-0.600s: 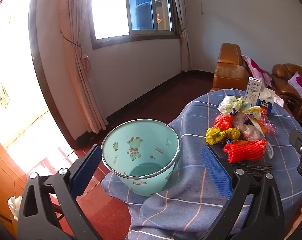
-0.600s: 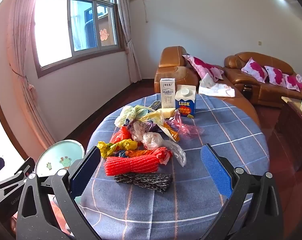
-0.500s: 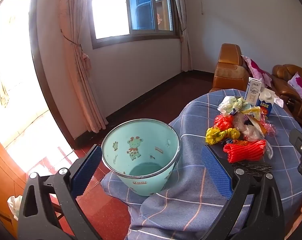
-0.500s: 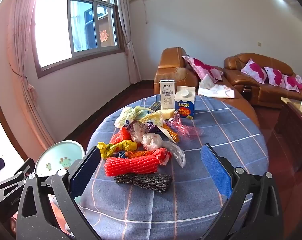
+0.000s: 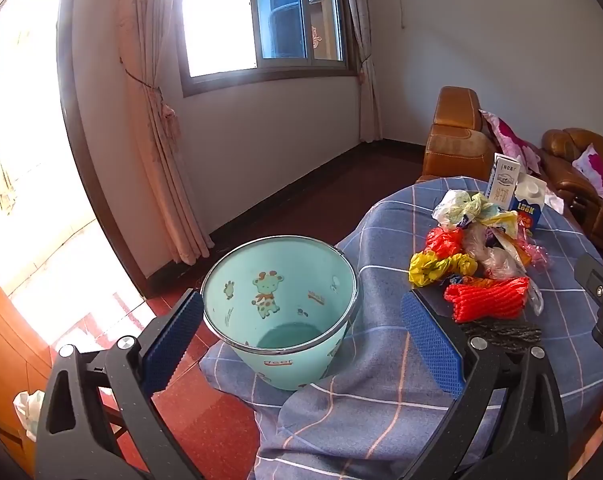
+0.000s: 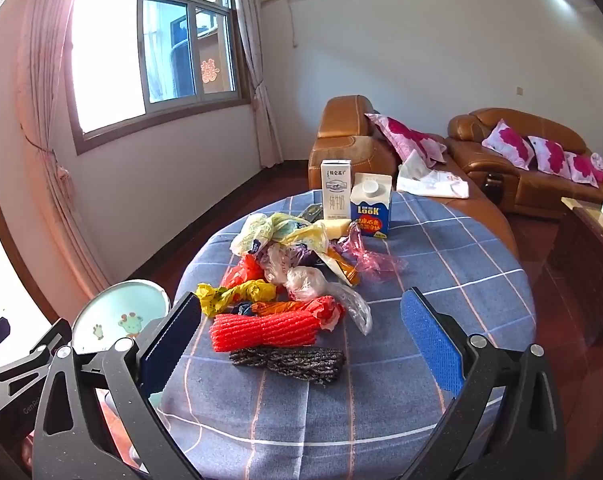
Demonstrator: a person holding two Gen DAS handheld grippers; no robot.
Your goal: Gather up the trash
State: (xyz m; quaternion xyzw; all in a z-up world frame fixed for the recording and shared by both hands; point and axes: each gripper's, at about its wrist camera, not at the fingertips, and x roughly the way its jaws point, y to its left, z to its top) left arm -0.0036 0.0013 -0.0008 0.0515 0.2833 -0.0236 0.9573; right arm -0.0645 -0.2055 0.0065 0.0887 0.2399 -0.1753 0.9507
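Observation:
A pile of crumpled plastic bags point(image 6: 297, 256) lies on the round table with a blue checked cloth point(image 6: 441, 272). In front of it lie a red foam net point(image 6: 265, 330) and a dark net point(image 6: 293, 362). Two milk cartons, white point(image 6: 335, 190) and blue point(image 6: 371, 206), stand behind. A teal bin with a giraffe print point(image 5: 281, 304) stands at the table's left edge. My left gripper point(image 5: 301, 344) is open and empty, with the bin between its fingers in the view. My right gripper point(image 6: 301, 346) is open and empty, just short of the dark net.
Brown leather sofas with pink cushions point(image 6: 517, 148) stand behind the table. A wooden side table point(image 6: 589, 240) is at the right. A window with curtains point(image 6: 157, 52) is on the left wall. The floor is dark red tile point(image 5: 205, 412).

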